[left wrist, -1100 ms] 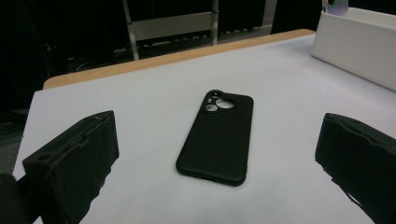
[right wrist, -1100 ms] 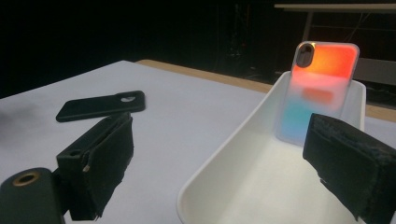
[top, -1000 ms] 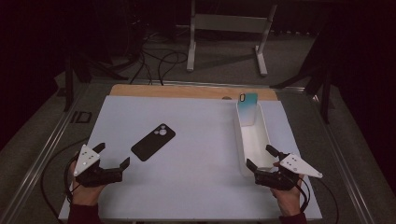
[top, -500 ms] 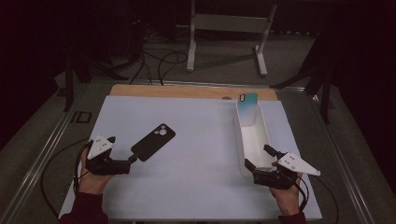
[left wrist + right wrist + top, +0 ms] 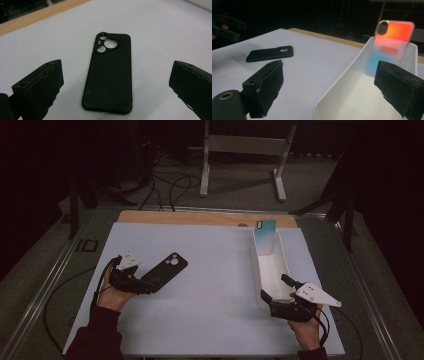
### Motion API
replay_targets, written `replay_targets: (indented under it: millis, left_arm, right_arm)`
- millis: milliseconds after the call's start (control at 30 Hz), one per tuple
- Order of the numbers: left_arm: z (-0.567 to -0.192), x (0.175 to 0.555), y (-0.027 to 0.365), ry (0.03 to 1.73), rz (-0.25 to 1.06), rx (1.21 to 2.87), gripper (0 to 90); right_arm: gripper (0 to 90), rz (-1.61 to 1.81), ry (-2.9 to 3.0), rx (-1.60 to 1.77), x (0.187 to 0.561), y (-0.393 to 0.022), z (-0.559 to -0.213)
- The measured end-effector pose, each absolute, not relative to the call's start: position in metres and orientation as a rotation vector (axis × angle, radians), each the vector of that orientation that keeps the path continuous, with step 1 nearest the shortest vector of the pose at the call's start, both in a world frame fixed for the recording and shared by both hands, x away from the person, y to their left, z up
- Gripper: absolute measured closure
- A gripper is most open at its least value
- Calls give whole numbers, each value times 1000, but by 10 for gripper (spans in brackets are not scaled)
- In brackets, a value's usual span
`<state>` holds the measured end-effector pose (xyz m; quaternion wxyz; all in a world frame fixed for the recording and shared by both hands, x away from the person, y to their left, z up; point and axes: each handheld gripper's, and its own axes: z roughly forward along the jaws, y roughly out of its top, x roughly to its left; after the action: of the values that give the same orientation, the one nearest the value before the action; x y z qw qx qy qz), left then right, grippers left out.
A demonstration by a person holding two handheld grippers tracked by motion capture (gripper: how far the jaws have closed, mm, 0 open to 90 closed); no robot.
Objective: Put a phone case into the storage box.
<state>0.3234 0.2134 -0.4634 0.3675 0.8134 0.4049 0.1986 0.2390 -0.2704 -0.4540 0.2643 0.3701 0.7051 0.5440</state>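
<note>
You are holding your left gripper [image 5: 113, 100] released, jaws straddling the black phone case [image 5: 110, 75], its near end cropped from view. Your right gripper [image 5: 329, 100] is gaping at the white tray [image 5: 342, 82].

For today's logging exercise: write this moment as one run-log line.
left tool: open, straddling black phone case | right tool: open, at white tray | gradient case: leaning in tray
</note>
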Motion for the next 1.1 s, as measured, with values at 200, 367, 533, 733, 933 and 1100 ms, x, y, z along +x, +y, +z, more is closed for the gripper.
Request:
replay_targets:
  millis: [200,367,533,733,933,1100]
  left_arm:
    - [-473,342,209,1061,463,2154,0]
    - [-483,354,201,1065,434,2237,1]
    - [-492,366,196,1103,401,2283,4]
    - [-504,374,193,1117,350,2320,4]
    - [-511,381,189,1128,326,2355,7]
    - [-517,384,186,1117,295,2380,22]
  right_arm:
    - [83,1468,1913,999,239,-270,-453]
    - [83,1468,1918,1001,240,-269,-453]
    - [84,1470,1922,1002,240,-269,-453]
    - [84,1475,1925,1002,240,-268,-453]
    - [84,1476,1927,1002,241,-268,-453]
    - [84,1476,1928,1002,241,-268,-453]
